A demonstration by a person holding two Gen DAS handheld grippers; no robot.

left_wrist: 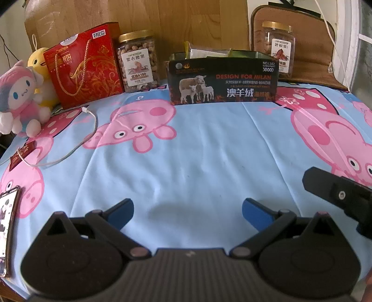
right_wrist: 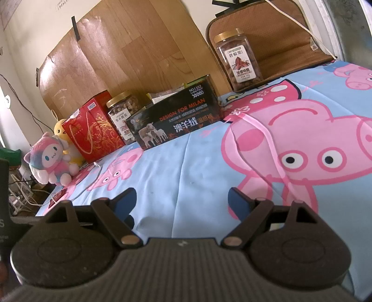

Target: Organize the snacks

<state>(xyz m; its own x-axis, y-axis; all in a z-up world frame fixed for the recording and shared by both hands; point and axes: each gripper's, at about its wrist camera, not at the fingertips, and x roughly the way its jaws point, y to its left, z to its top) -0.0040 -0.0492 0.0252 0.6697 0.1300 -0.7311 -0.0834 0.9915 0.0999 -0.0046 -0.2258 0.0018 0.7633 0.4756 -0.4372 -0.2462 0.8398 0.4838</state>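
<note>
Over the blue pig-print sheet [left_wrist: 190, 148] I hold both grippers low, each with its 2 blue-padded fingers spread wide and nothing between them: my left gripper [left_wrist: 187, 209] and my right gripper [right_wrist: 182, 201]. In the left view, part of the right gripper shows at the right edge. The snacks stand along the far edge by the wooden board [left_wrist: 162, 21]. From the left: a red gift box [left_wrist: 83, 65], a gold-lidded nut jar [left_wrist: 138, 62] just beside it, then a black box [left_wrist: 223, 80] with packets [left_wrist: 209, 52] sticking out of its open top. A 2nd nut jar [left_wrist: 277, 46] stands behind the black box's right end, in front of a brown cushion [left_wrist: 309, 46]. 2 plush toys, pink [left_wrist: 21, 100] and yellow [left_wrist: 38, 61], sit left of the red box. A white cable [left_wrist: 76, 144] lies on the sheet near them, and a phone [left_wrist: 8, 227] lies at the left edge.
</note>
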